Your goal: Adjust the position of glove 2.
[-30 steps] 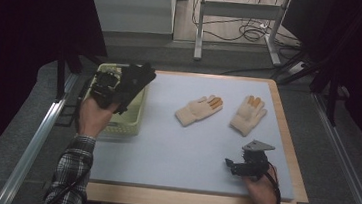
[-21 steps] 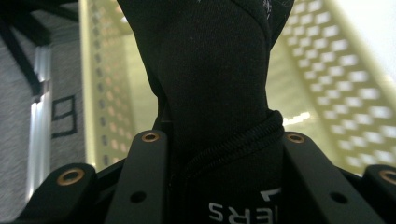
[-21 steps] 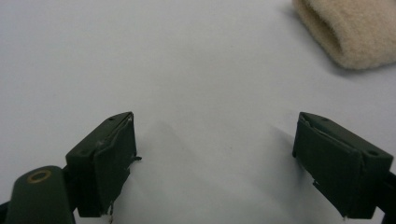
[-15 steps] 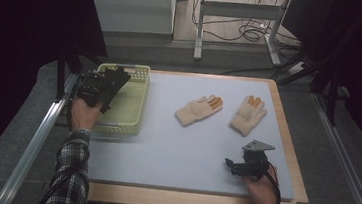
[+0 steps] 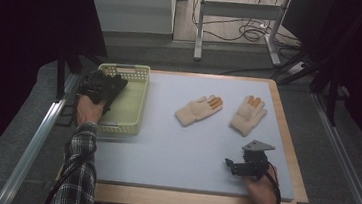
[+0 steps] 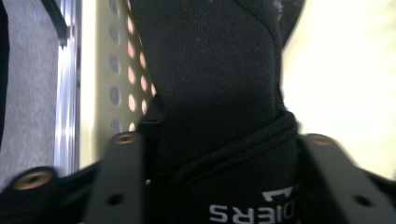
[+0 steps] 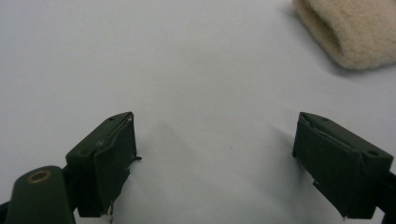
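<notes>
Over basket (image 5: 133,108), L gripper (image 6: 219,154) fingers just opening around black glove (image 6: 210,84); R gripper (image 7: 215,154) wide open, empty.

The high view looks forward and down on the pale blue table mat (image 5: 184,152). The right gripper view skims that mat closely; the left gripper view, blurred, seemingly faces the pale green perforated plastic basket (image 6: 100,88).

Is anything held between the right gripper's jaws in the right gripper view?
No, the right gripper has its jaws wide apart over the bare table.
</notes>
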